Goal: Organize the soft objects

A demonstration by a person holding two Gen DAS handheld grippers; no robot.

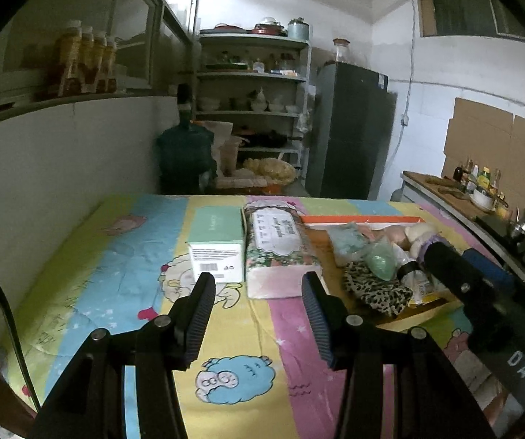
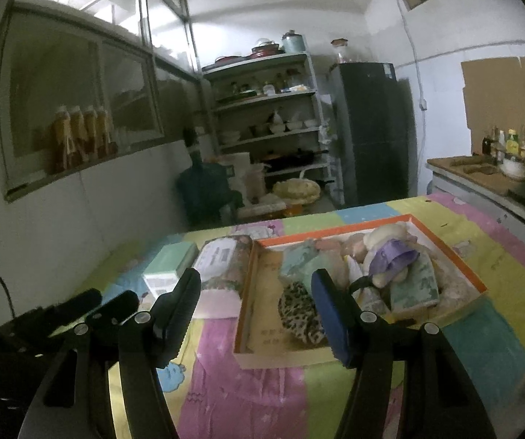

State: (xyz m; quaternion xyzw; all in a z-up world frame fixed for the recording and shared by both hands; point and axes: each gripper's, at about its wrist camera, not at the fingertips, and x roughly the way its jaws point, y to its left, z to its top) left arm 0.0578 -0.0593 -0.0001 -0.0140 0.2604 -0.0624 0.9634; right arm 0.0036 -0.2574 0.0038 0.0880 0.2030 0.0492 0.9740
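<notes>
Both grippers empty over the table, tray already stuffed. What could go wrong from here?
1. The orange-rimmed tray looks piled high; the plush toy on top could roll out if more goes in.
2. The leopard-print pouch sits by the tray's near edge, so the right gripper might snag it.

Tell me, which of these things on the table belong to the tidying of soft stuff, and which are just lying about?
Part of the job: orange-rimmed box, leopard-print pouch, plush toy with purple cap, green patterned cloth, tissue pack.

Probably just lying about: mint-green carton, water jug, shelf of dishes, fridge.
</notes>
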